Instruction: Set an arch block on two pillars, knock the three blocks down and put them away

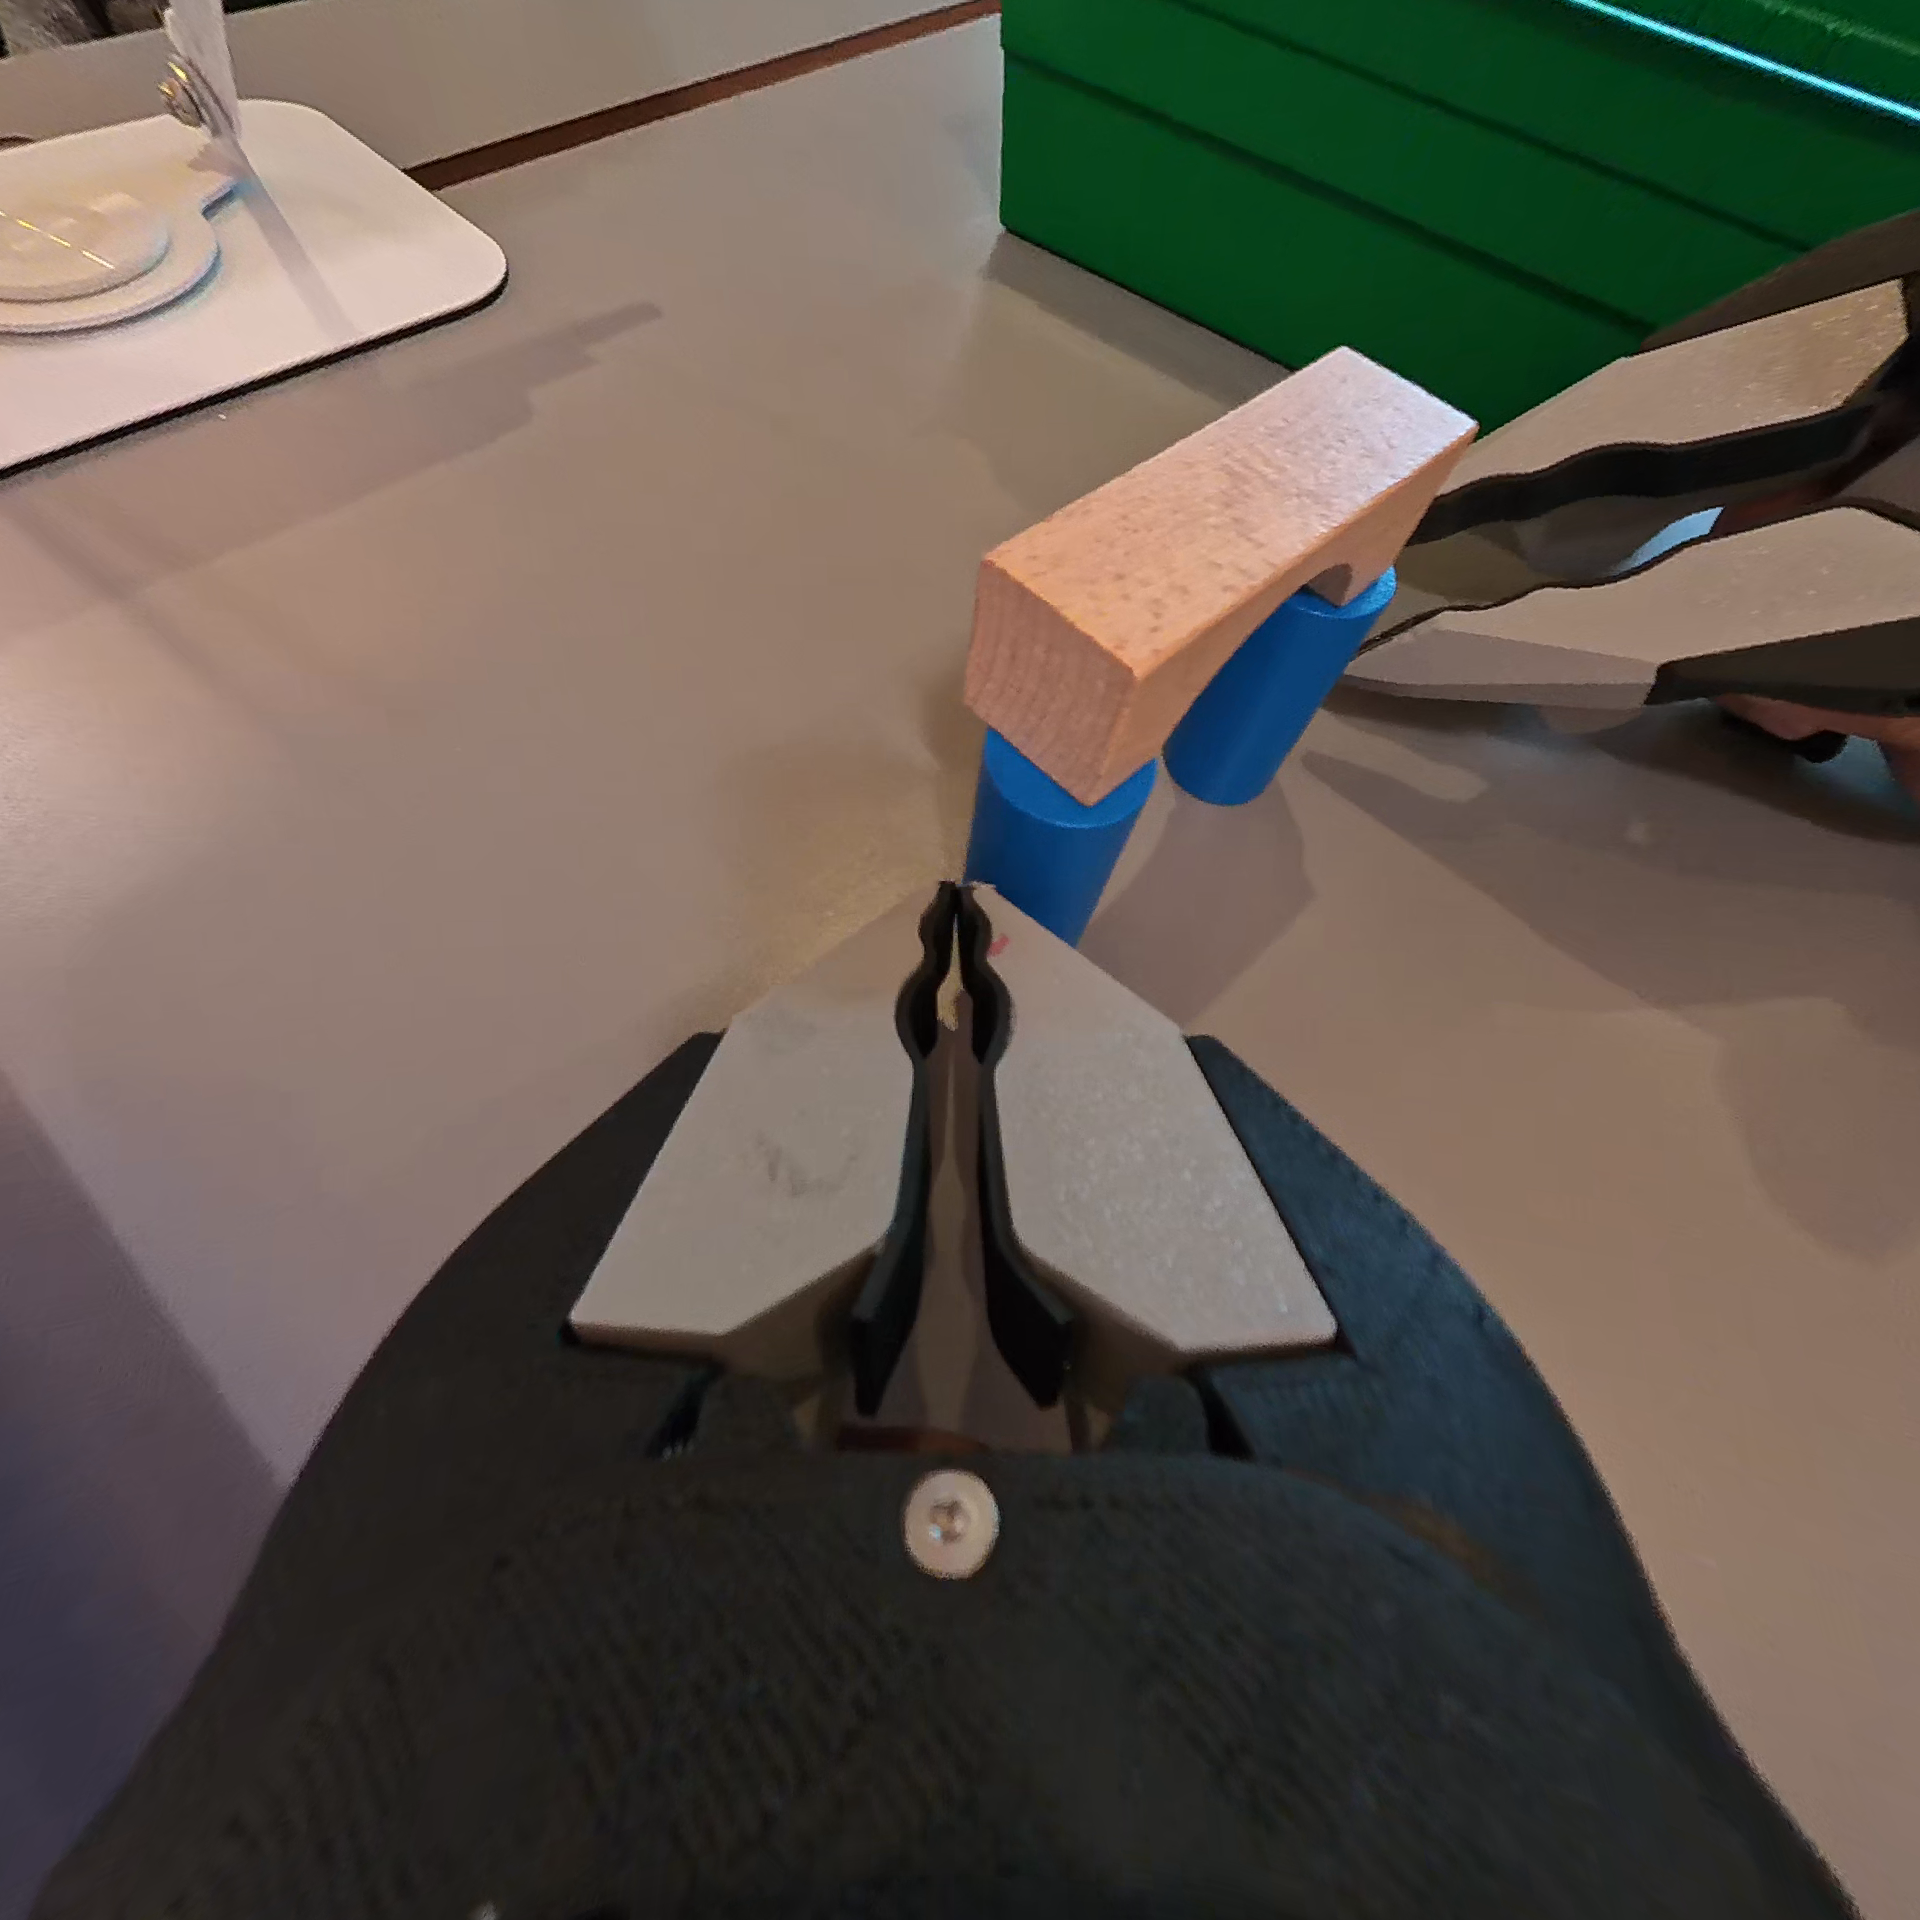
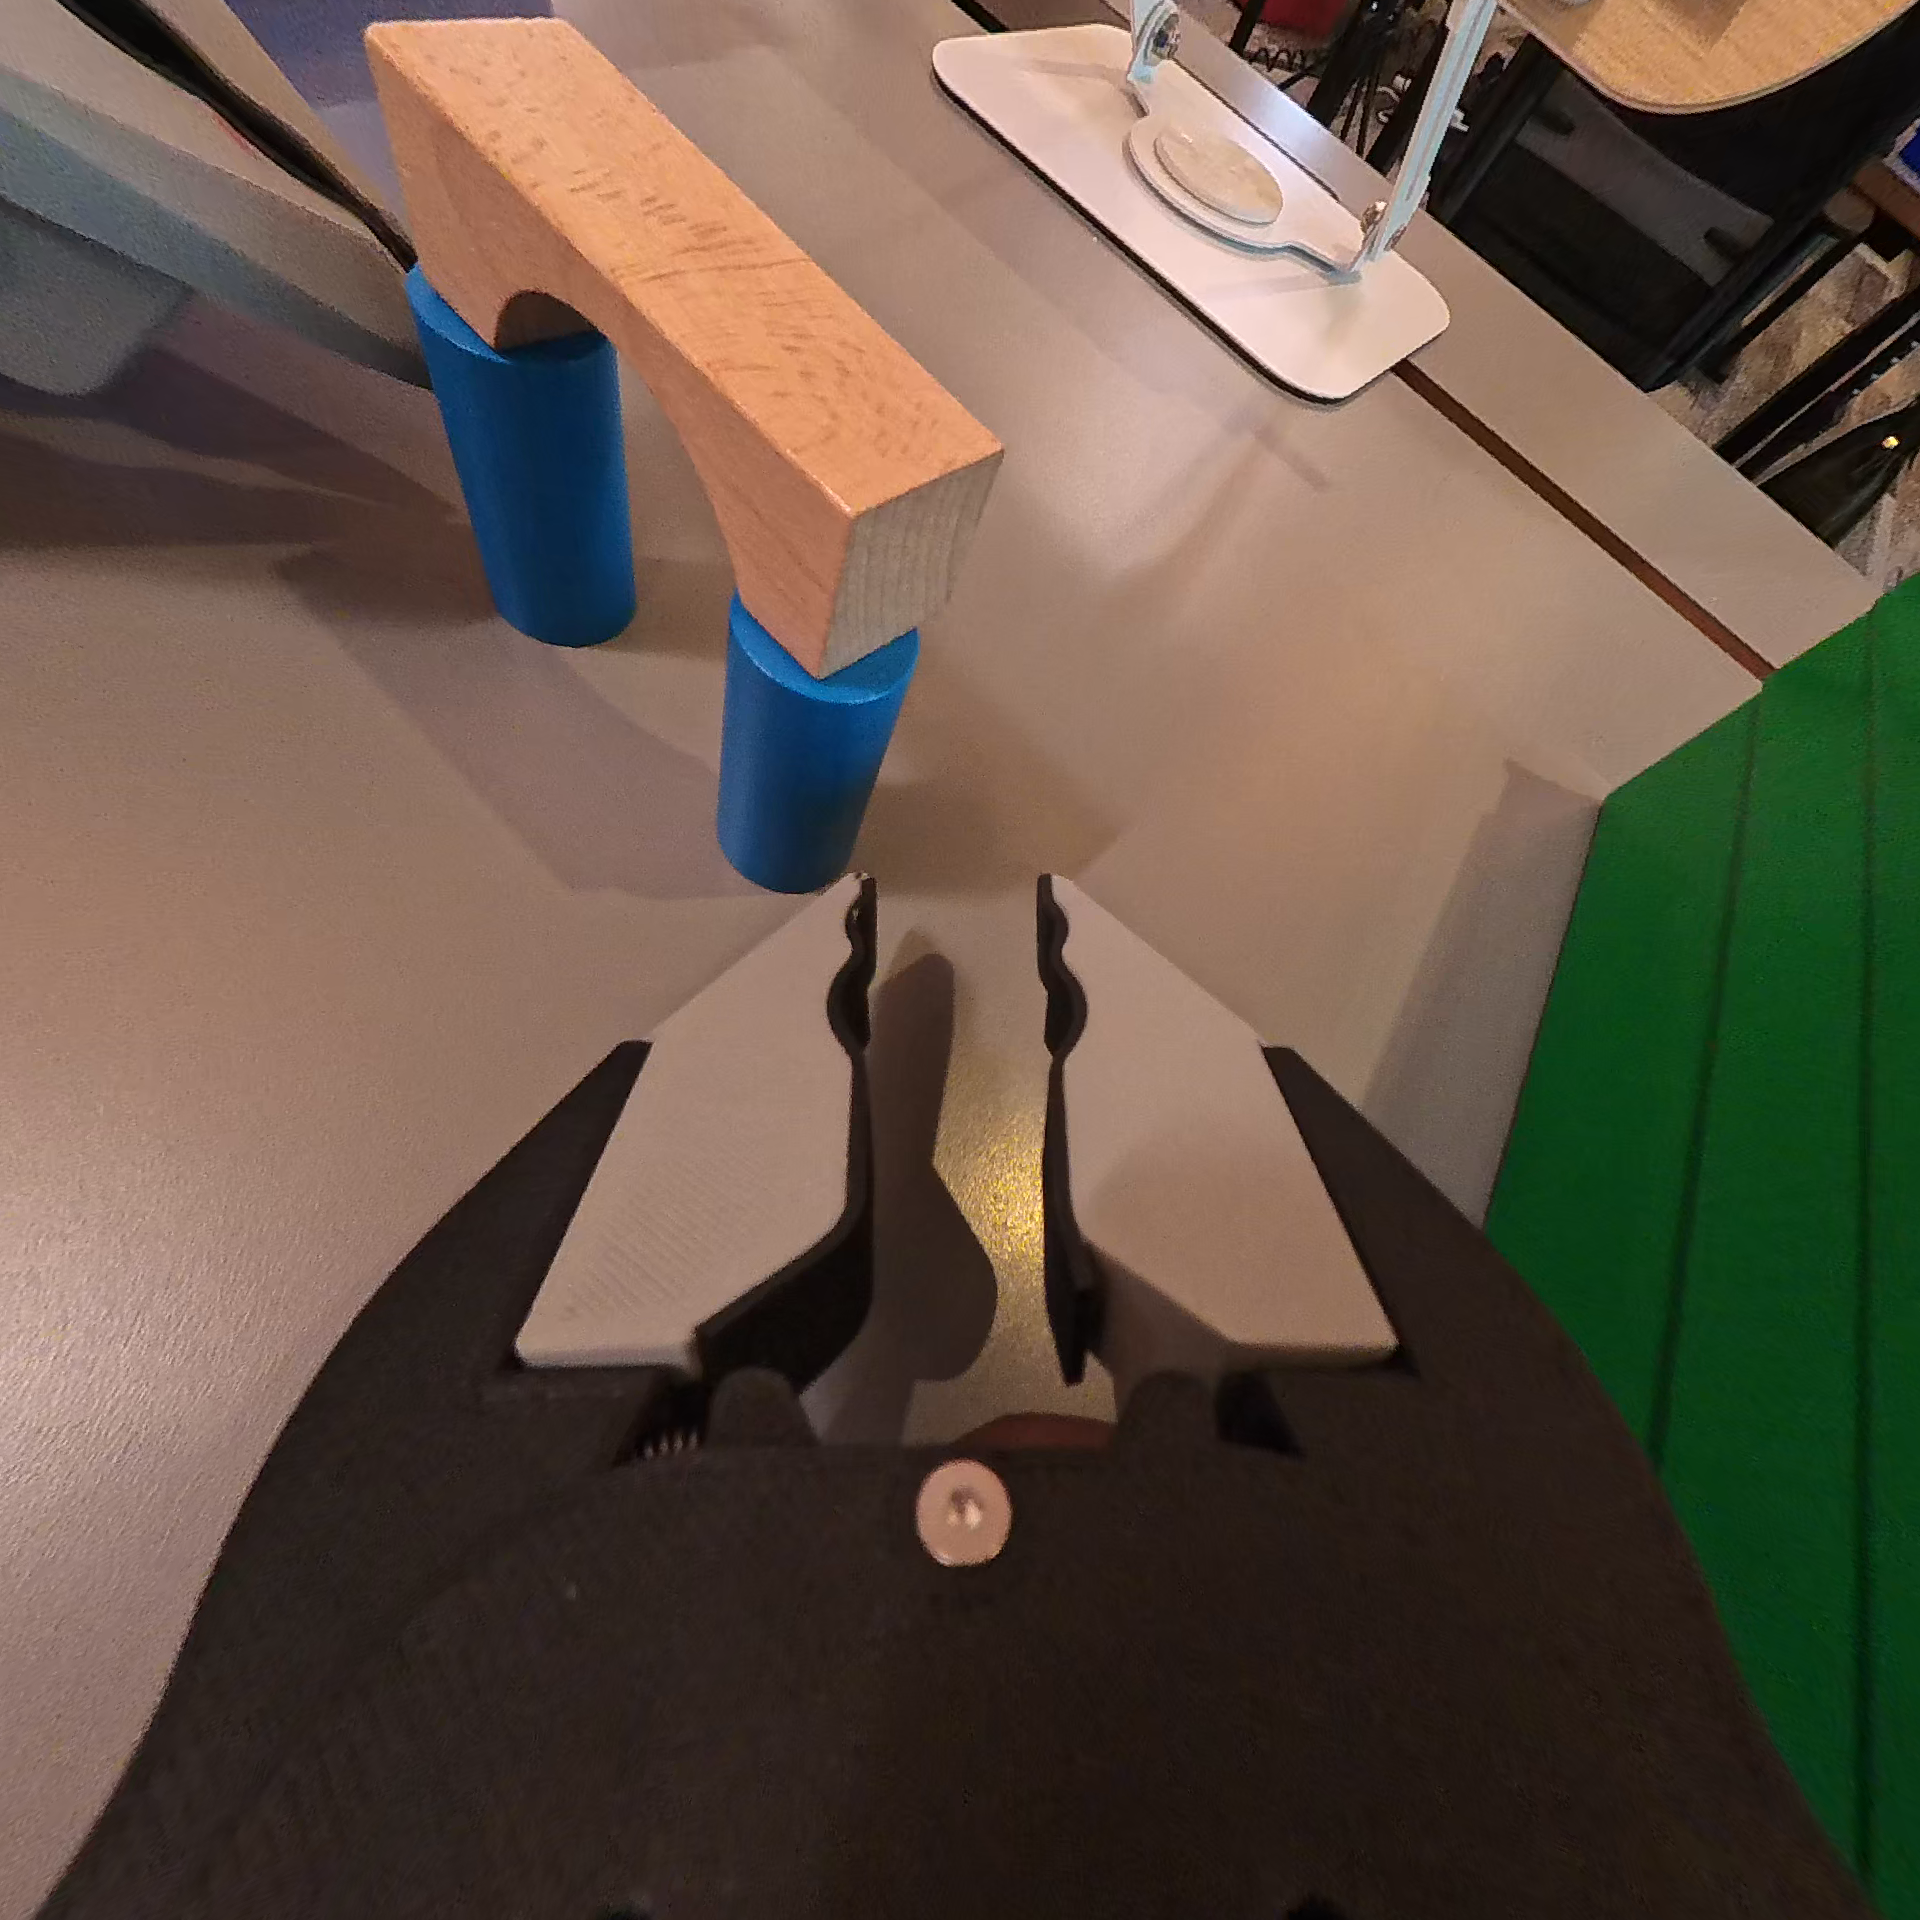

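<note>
On the grey table, beside the green box, our wooden arch block rests across two upright blue pillars, its long axis running from one gripper toward the other. Our left gripper, jaws closed on nothing, sits just beside its near pillar; we judge it better placed to knock. Our right gripper stands open and empty.

You see a bare wood arch block with rough grain, two smooth painted blue pillars, and a matt grey worktop.
</note>
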Demonstrator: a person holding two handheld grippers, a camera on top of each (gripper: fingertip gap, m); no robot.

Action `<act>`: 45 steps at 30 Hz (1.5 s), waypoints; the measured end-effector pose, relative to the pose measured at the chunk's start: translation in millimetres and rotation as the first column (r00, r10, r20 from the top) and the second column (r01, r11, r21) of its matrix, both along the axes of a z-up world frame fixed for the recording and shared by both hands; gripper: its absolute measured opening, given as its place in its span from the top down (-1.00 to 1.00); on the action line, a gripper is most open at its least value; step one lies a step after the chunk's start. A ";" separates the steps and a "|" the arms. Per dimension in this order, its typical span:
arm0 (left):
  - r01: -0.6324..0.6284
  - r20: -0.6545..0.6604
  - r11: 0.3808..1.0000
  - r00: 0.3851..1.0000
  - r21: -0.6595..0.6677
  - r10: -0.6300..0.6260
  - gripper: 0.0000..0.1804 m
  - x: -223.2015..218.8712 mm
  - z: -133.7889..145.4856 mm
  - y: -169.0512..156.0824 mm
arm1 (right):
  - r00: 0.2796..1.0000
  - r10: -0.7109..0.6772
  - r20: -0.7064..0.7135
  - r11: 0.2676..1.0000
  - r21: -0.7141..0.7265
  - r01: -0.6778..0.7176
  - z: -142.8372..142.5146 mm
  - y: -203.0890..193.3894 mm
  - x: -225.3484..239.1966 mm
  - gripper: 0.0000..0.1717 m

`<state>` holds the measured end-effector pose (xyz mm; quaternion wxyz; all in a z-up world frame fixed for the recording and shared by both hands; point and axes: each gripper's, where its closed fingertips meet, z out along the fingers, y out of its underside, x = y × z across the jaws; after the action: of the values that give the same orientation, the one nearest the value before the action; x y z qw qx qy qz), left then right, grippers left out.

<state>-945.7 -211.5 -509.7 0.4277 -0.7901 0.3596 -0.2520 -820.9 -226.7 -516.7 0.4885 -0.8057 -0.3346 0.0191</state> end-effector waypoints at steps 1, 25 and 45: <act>-0.003 0.004 1.000 1.000 -0.001 0.003 1.00 -0.5 0.3 0.1 | 1.000 -0.001 0.003 1.000 0.001 0.001 -0.1 0.3 -0.1 0.68; -0.017 0.056 0.998 0.998 0.062 0.013 0.91 -10.1 12.1 -17.5 | 0.998 0.067 0.012 0.998 0.021 -0.067 1.9 -6.0 -6.6 1.00; -0.372 0.162 0.901 0.926 0.225 0.342 0.86 -69.9 41.1 14.5 | 0.522 0.674 -0.522 0.648 0.078 -0.758 62.4 -100.1 -176.2 0.87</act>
<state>-1015.6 -197.0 -468.6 0.5838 -0.7657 0.2115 -0.1680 -997.1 -326.9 -454.4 0.4399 -0.5961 -0.4929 0.4563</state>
